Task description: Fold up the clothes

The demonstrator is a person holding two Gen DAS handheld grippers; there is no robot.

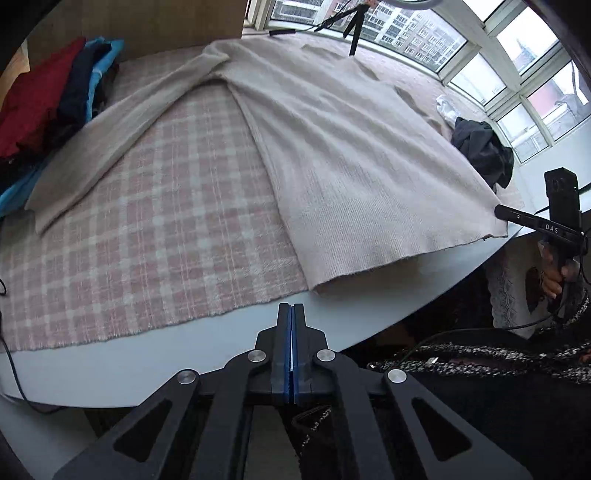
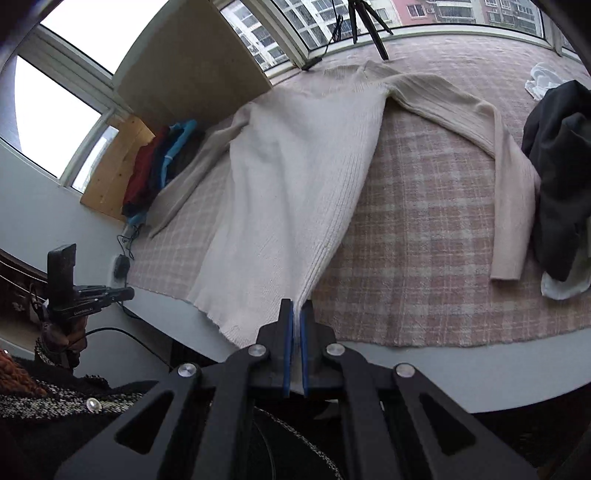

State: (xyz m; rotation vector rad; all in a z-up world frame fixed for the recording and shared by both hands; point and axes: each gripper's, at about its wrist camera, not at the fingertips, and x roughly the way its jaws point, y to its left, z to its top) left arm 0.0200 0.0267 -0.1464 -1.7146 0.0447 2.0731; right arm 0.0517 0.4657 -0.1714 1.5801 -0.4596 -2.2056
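1. A cream ribbed knit sweater [image 2: 295,177] lies spread on a pink-and-white checked cloth [image 1: 140,236] that covers most of a pale grey-white table [image 1: 184,369], its neck toward the far edge by the windows and its hem at the near edge
2. One long sleeve [image 1: 122,125] runs out toward the table's left side, the other sleeve [image 2: 495,177] toward the right side
3. The right gripper [image 2: 294,306] is clenched on the sweater's near hem corner; the knit fabric passes between its blue-lined fingers [image 2: 286,350] and the hem is drawn up off the checked cloth there
4. The left gripper [image 1: 291,308] is pressed fully closed above the bare near edge of the table, with nothing visible between its pads; the sweater's other hem corner lies just beyond its tips, apart from them
5. A stack of red, navy and light blue folded clothes [image 1: 55,107] sits at the far left corner, against a light wooden board [image 2: 192,66]
6. A crumpled dark grey garment [image 2: 561,177] lies at the right edge, touching the right sleeve's cuff area
7. A black tripod [image 2: 365,26] stands at the far edge by the windows
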